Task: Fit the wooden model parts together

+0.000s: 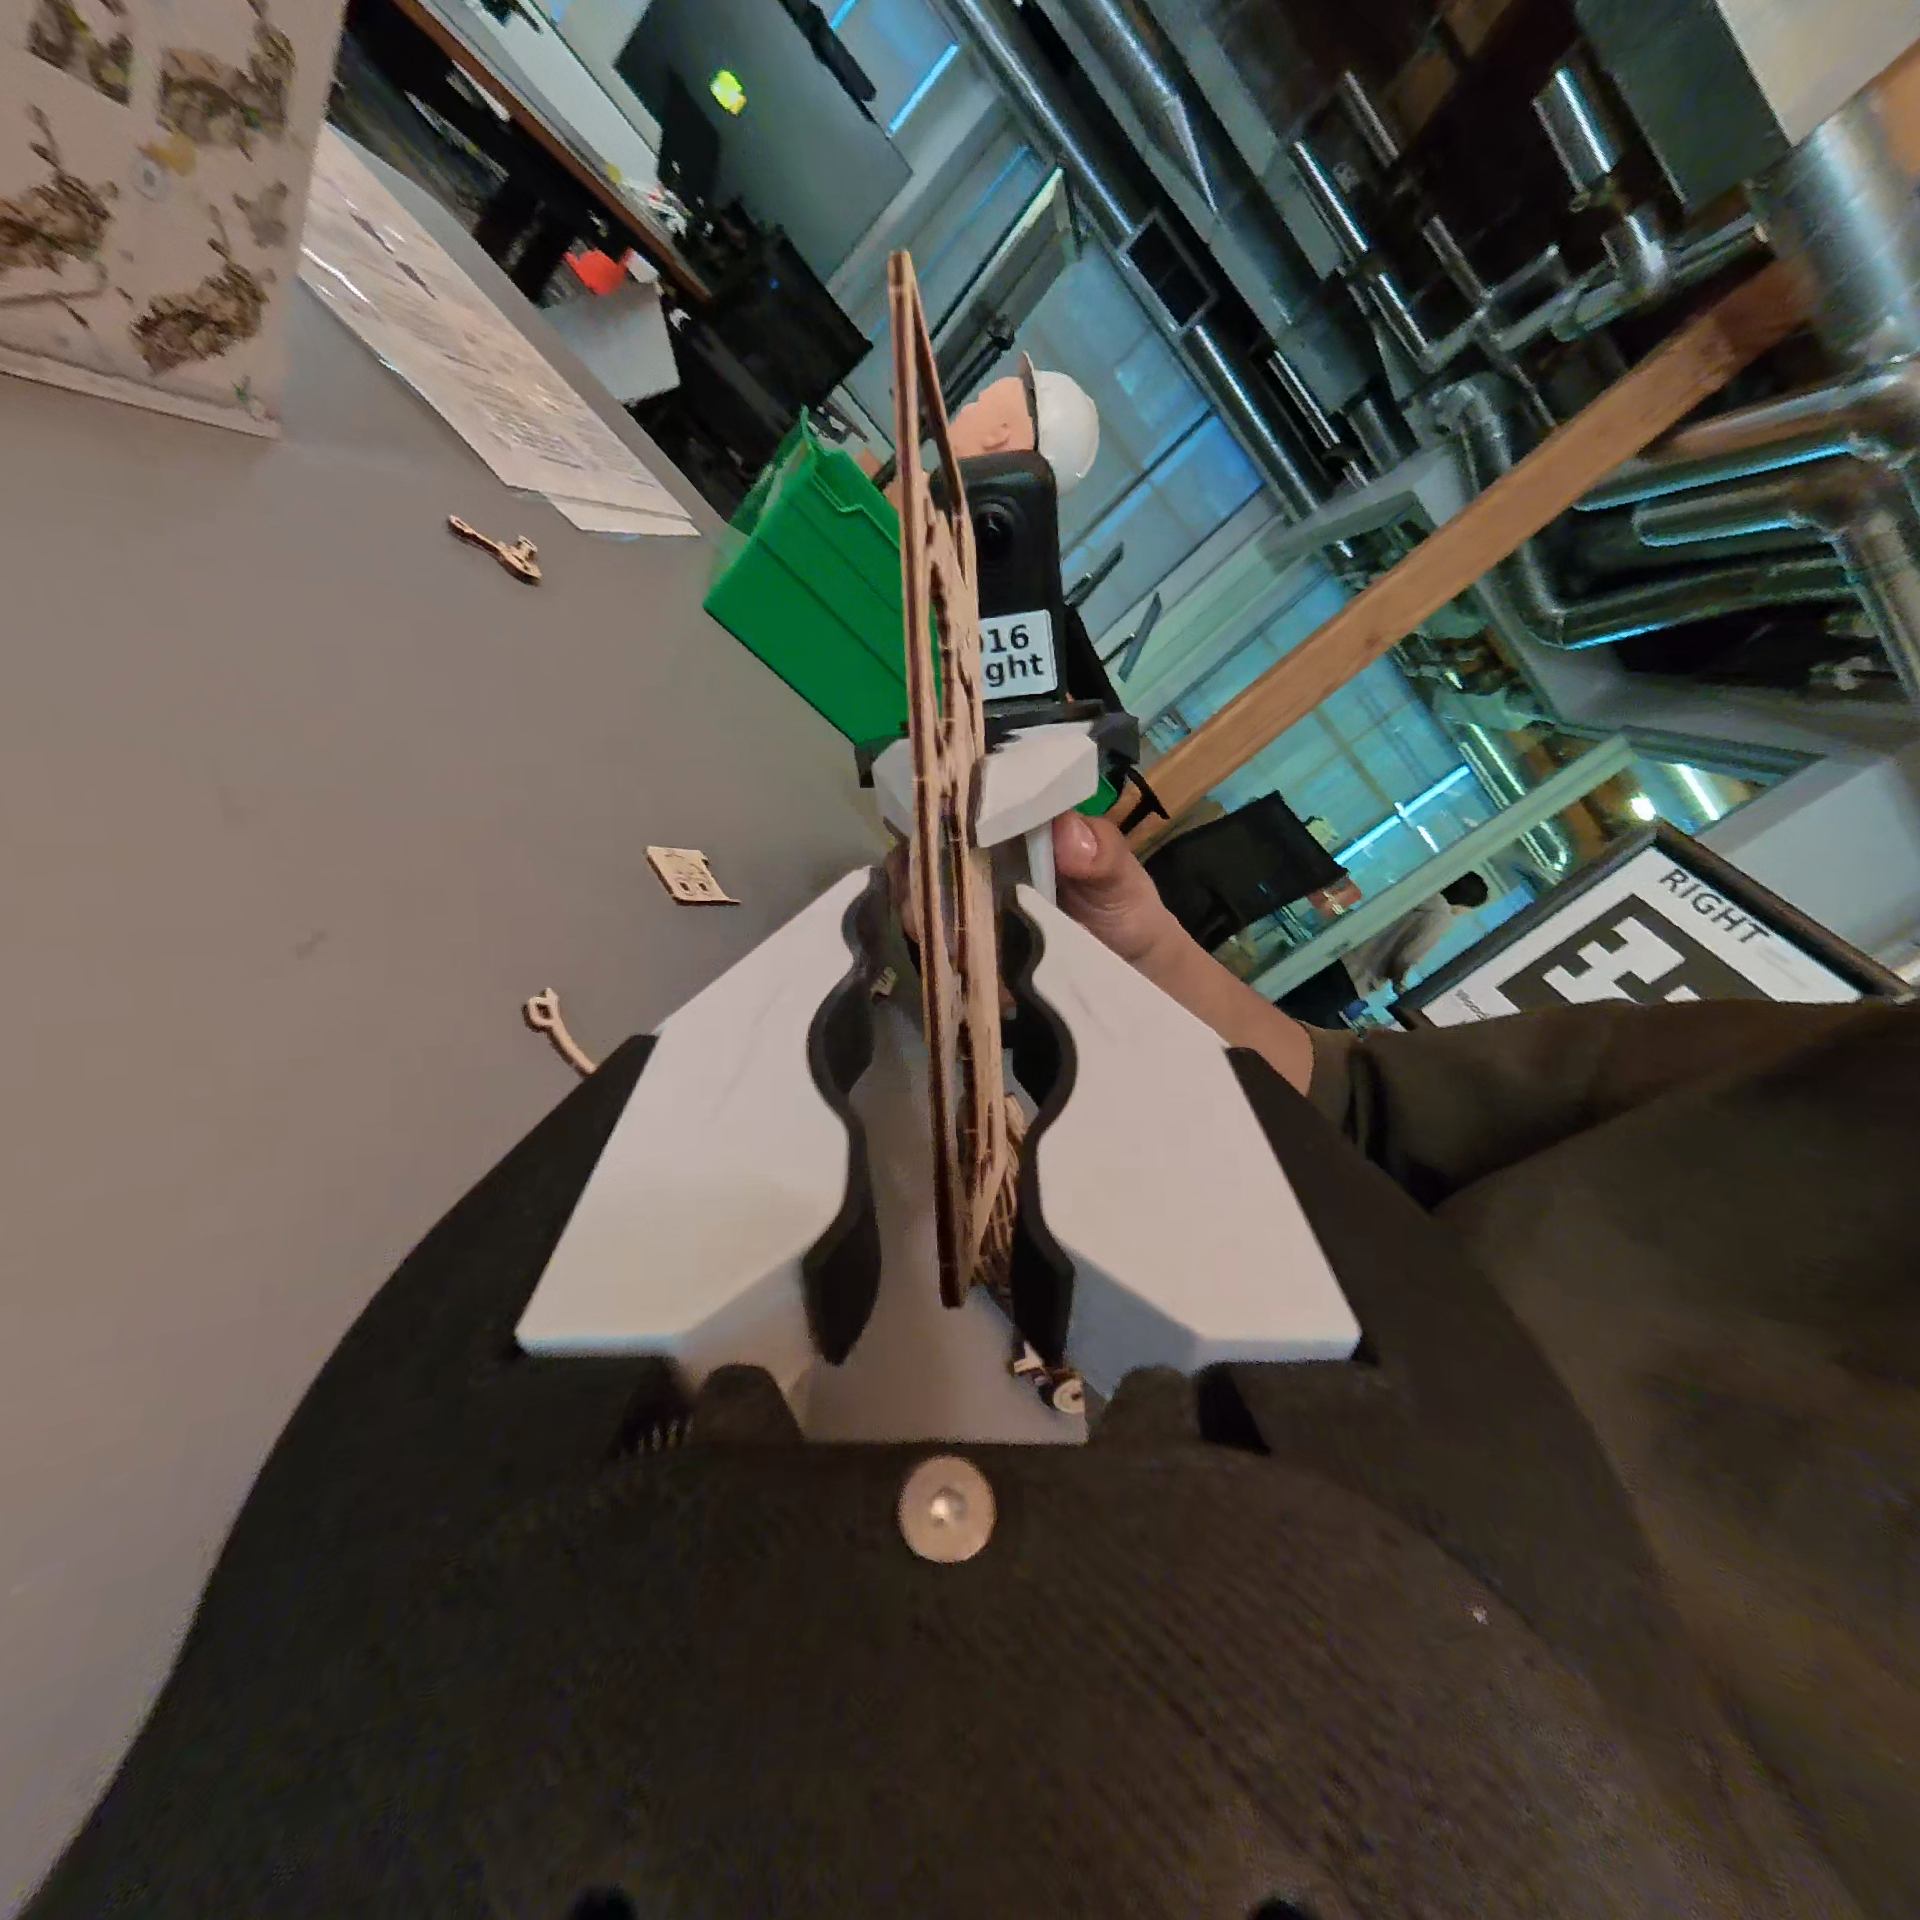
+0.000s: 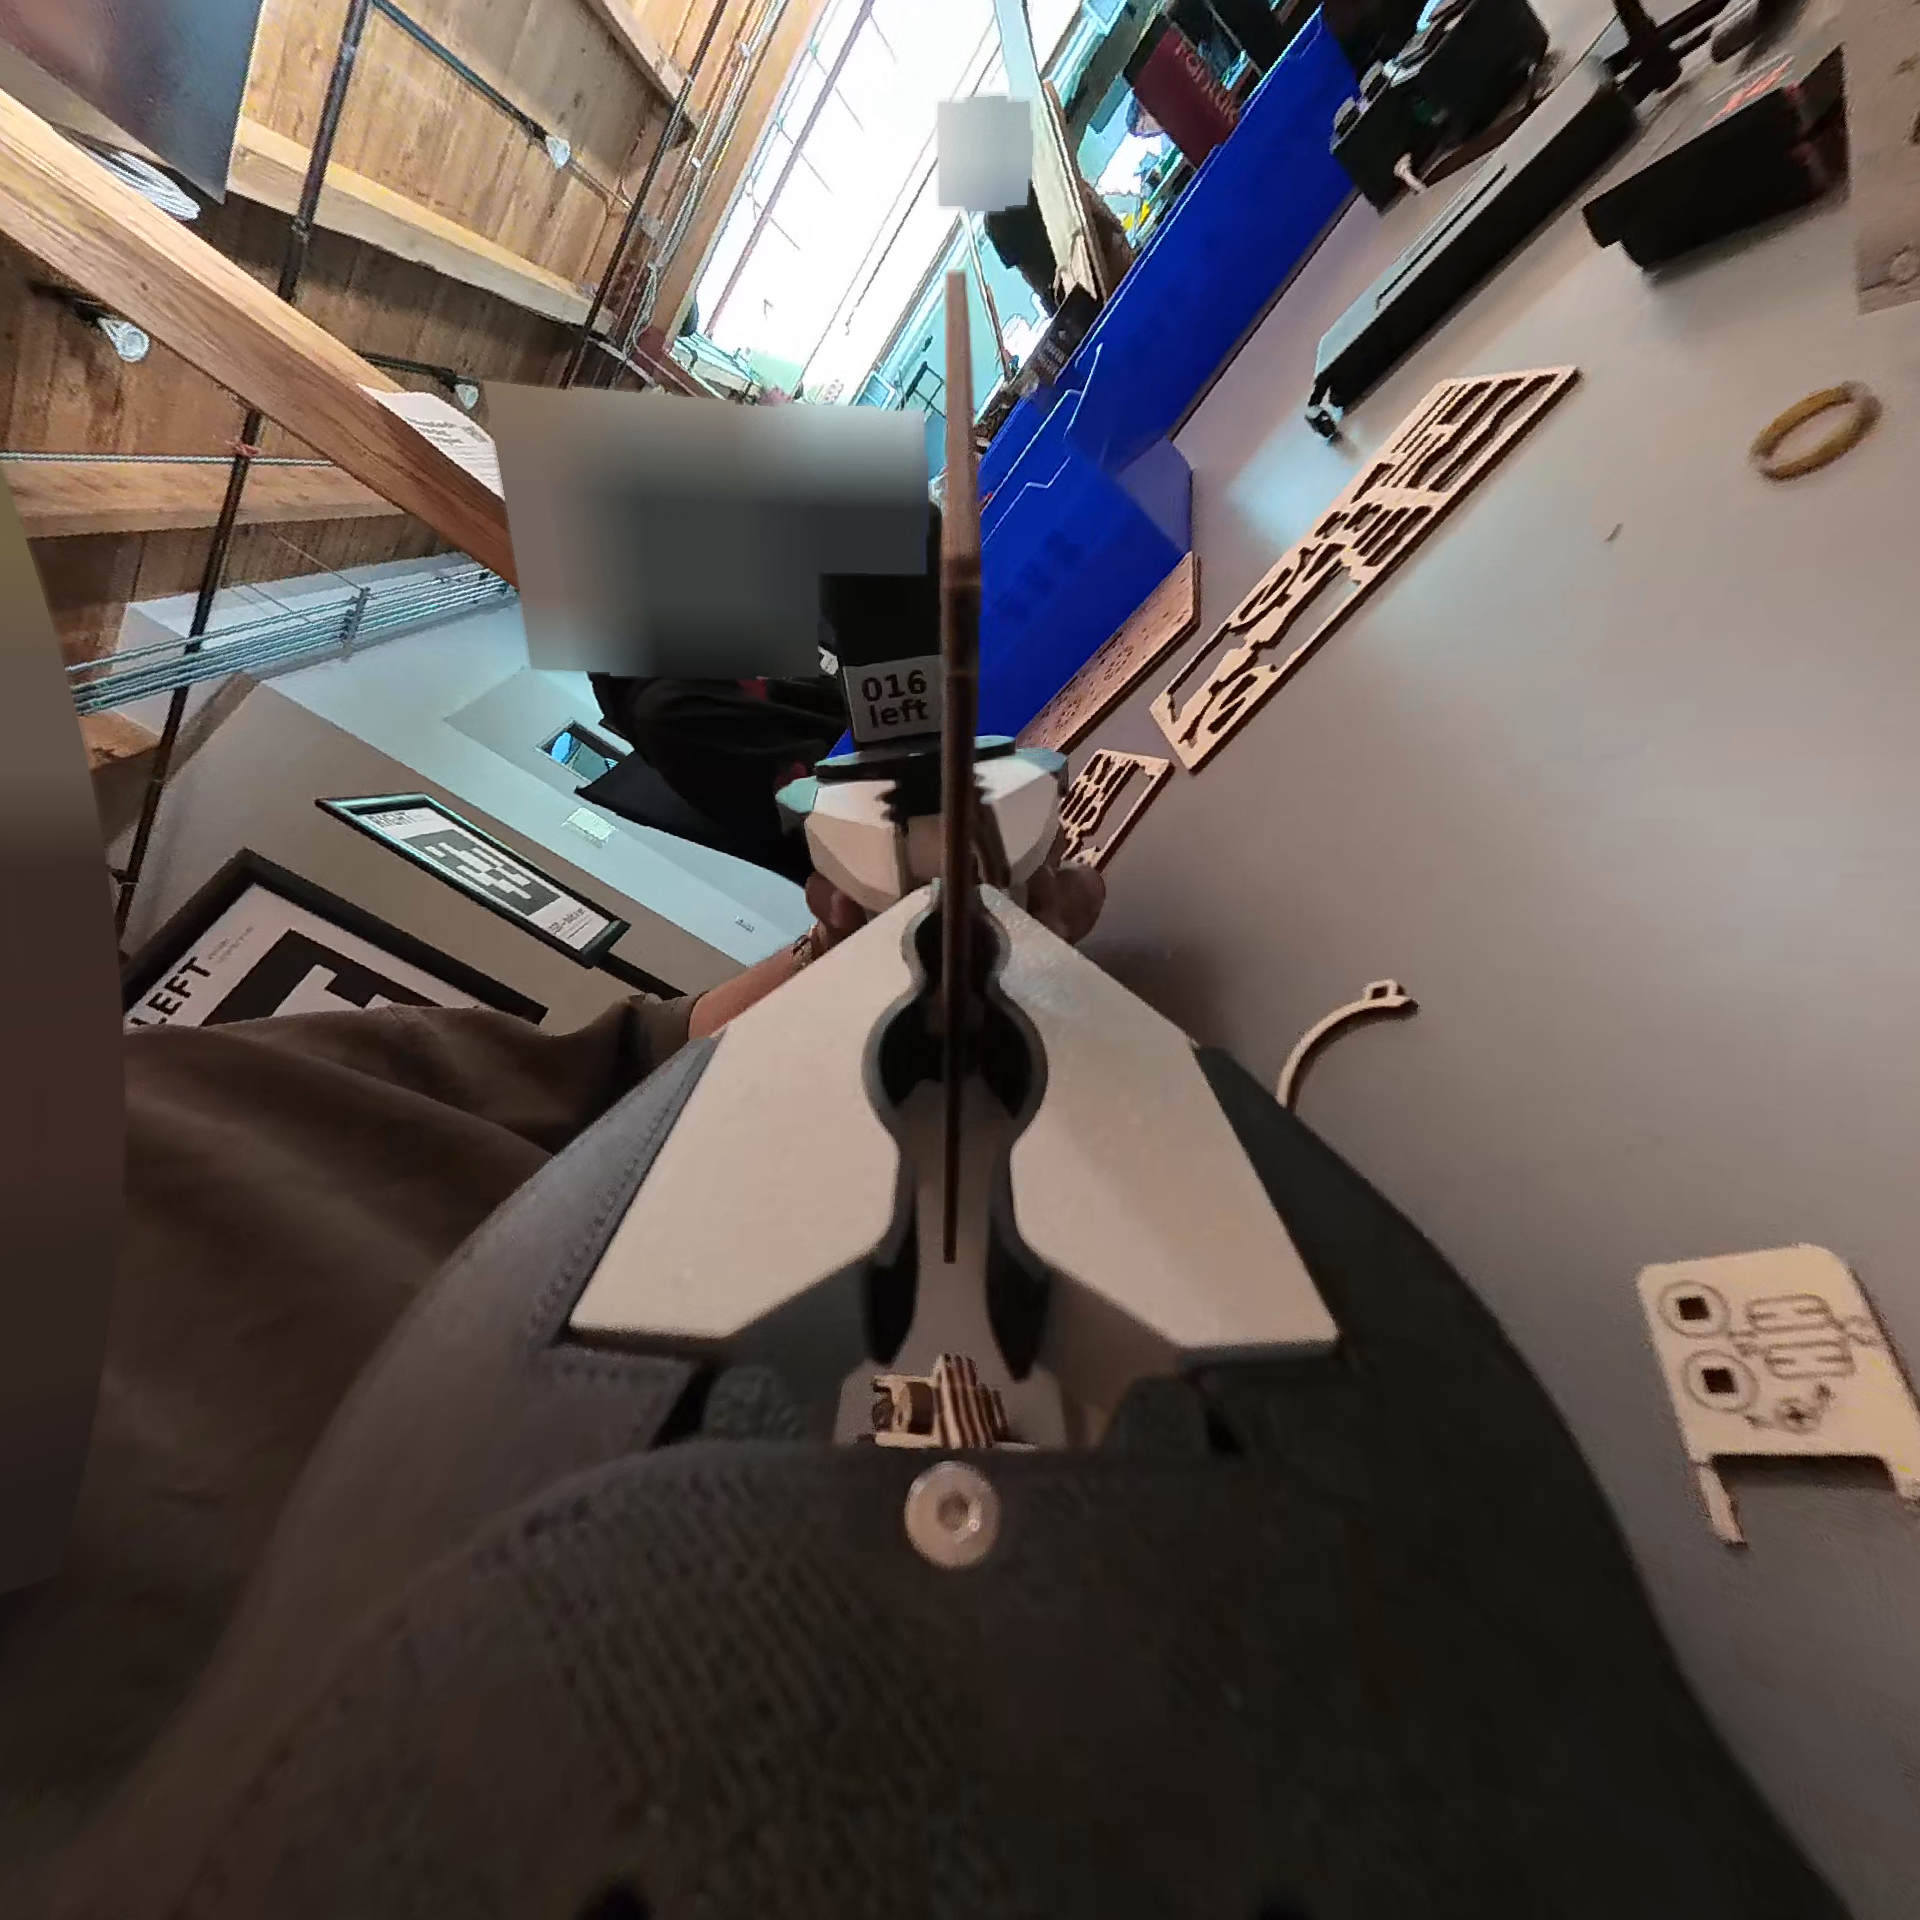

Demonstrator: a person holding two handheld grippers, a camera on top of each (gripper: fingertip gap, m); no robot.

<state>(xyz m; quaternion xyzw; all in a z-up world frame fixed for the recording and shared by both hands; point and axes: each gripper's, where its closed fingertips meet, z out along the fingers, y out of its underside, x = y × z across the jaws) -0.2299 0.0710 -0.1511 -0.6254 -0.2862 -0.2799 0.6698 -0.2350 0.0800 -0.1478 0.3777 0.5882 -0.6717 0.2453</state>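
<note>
A thin laser-cut wooden sheet (image 1: 951, 831) is held up off the grey table (image 1: 260, 831), edge-on to both cameras. My right gripper (image 2: 958, 914) is shut on one end of the sheet (image 2: 958, 582); it also shows at the far end in the left wrist view (image 1: 987, 790). My left gripper (image 1: 945, 914) stands around the other end with its jaws wider than the sheet and a gap on the left side; it faces me in the right wrist view (image 2: 930, 821). A small wooden piece (image 2: 940, 1403) shows low between my right fingers.
A green bin (image 1: 821, 582) stands behind the sheet, blue bins (image 2: 1081, 499) on the other side. Loose wooden pieces (image 1: 691, 876) lie on the table, with a punched-out frame (image 2: 1361, 551), a flat plate (image 2: 1787, 1371), a curved strip (image 2: 1340, 1029), a ring (image 2: 1813, 426) and papers (image 1: 488, 384). The grippers are tip to tip, or close to it. Both grippers' tips are roughly 12 centimeters from the small wooden piece (image 2: 940, 1403).
</note>
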